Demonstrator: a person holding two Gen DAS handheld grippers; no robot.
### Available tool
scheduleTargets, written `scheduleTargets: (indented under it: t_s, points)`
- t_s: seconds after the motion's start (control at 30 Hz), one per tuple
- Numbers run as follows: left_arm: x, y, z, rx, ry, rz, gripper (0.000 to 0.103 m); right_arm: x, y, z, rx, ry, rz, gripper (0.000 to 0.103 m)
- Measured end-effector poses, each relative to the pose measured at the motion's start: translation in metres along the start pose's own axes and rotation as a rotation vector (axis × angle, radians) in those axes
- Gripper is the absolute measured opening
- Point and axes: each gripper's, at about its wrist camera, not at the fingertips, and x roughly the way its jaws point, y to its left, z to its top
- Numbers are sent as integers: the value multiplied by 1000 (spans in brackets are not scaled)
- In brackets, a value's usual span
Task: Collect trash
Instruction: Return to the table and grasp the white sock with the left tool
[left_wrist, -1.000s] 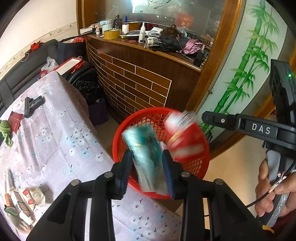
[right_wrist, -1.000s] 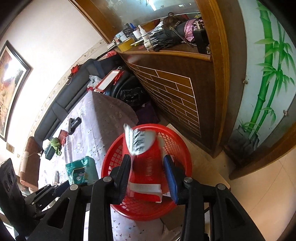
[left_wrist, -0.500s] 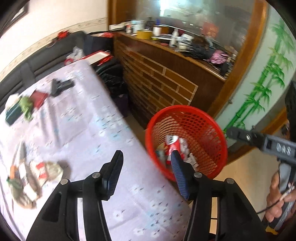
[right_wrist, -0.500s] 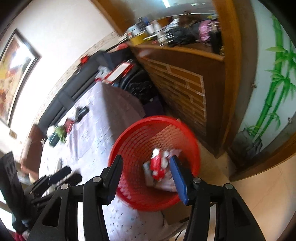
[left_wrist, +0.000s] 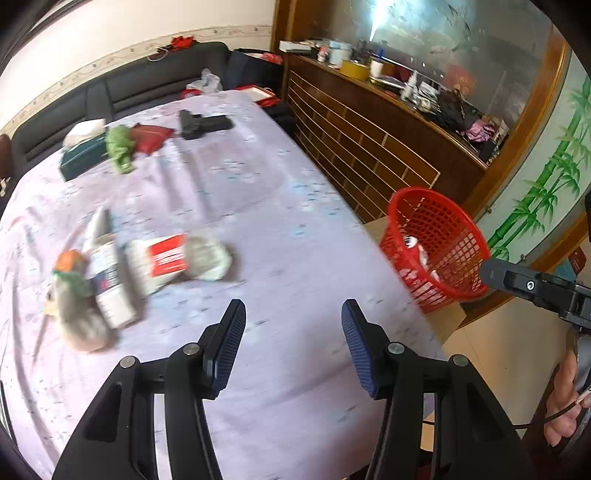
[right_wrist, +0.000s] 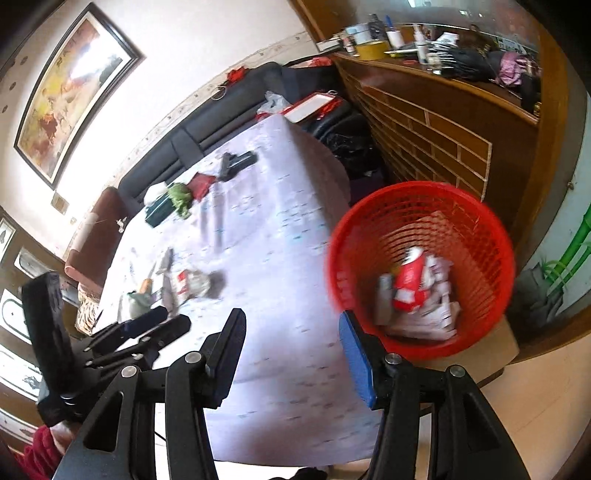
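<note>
A red mesh basket stands on a cardboard box beside the table's right edge, with a red packet and other wrappers inside. A heap of trash, wrappers and crumpled bags, lies on the lilac tablecloth at the left. My left gripper is open and empty above the table's near middle. My right gripper is open and empty over the table edge, just left of the basket.
At the table's far end lie a green toy, a red pouch, a dark box and a black gun-shaped tool. A black sofa is behind. A wooden counter with clutter stands at the right.
Both grippers let go of their packets, which now lie in the basket. Both have opened and swung left, away from the basket, towards the table.
</note>
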Motion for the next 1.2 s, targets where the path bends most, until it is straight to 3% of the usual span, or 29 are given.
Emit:
scheduleTargets:
  t_s: [0.3, 0.53, 0.77, 0.93, 1.03, 1.2]
  points:
    - [-32, 119, -38, -101, -10, 43, 53, 44, 114, -35, -84, 69, 65, 57]
    - [-23, 212, -53, -216, 28, 112, 53, 72, 167, -54, -123, 113, 59, 57]
    - [12, 237, -44, -225, 59, 70, 53, 69, 173, -61, -112, 109, 3, 57]
    - [44, 233, -34, -209, 99, 111, 52, 70, 163, -54, -120, 113, -25, 58]
    - [52, 232, -32, -237, 105, 95, 30, 77, 163, -44, -141, 128, -17, 59]
    - [38, 225, -41, -253, 74, 130, 25, 98, 174, -29, -205, 158, 12, 60]
